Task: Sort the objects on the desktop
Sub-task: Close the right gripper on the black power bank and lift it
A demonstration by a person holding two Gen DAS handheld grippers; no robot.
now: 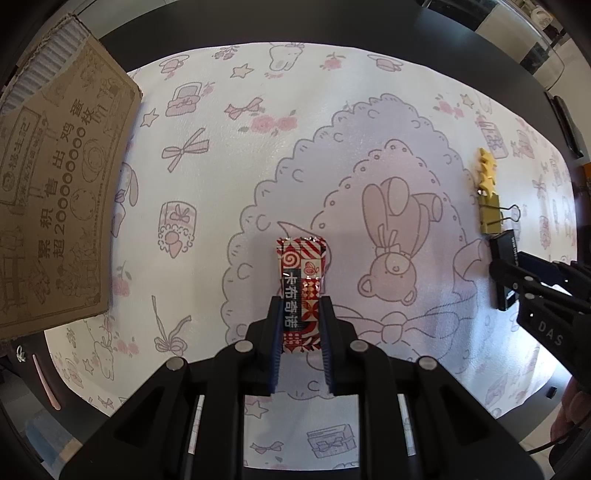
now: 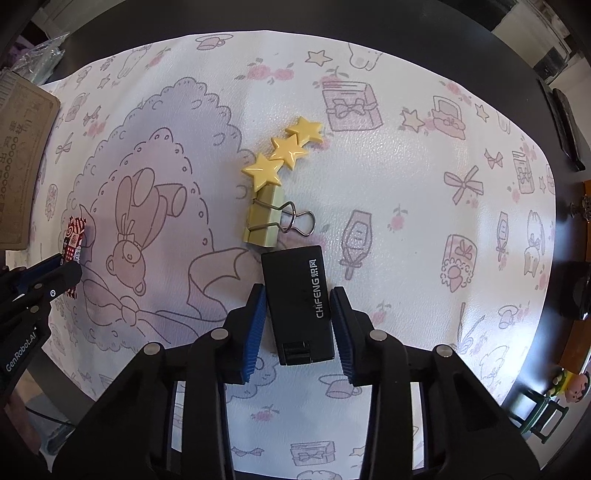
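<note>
Left gripper (image 1: 301,325): fingers closed in on the red-and-white candy packet (image 1: 302,273), pads against both long sides near its near end. Packet lies flat on the patterned mat (image 1: 258,155), lengthwise along the fingers, so the grab is across the narrow width. Can't tell whether it's lifted at all.

Right gripper (image 2: 299,325): jaws spread, straddling the black CHIFENG box (image 2: 297,306). Right pad looks touching or nearly so, small gap on the left. Not clamped. Box also lies flat, long axis in line with the fingers.

Just beyond the box: yellow-green binder clip (image 2: 264,225) on its side, wire handle pointing right, near-touching the box's far edge. Past that, a yellow three-star clip (image 2: 284,151) running diagonally far-right.

Far left: cardboard box (image 1: 55,177) at the mat edge, likely a sorting destination. That's a guess.

Everything is on the mat over a dark counter (image 1: 332,22). Scene fits either picking up or just setting down.
</note>
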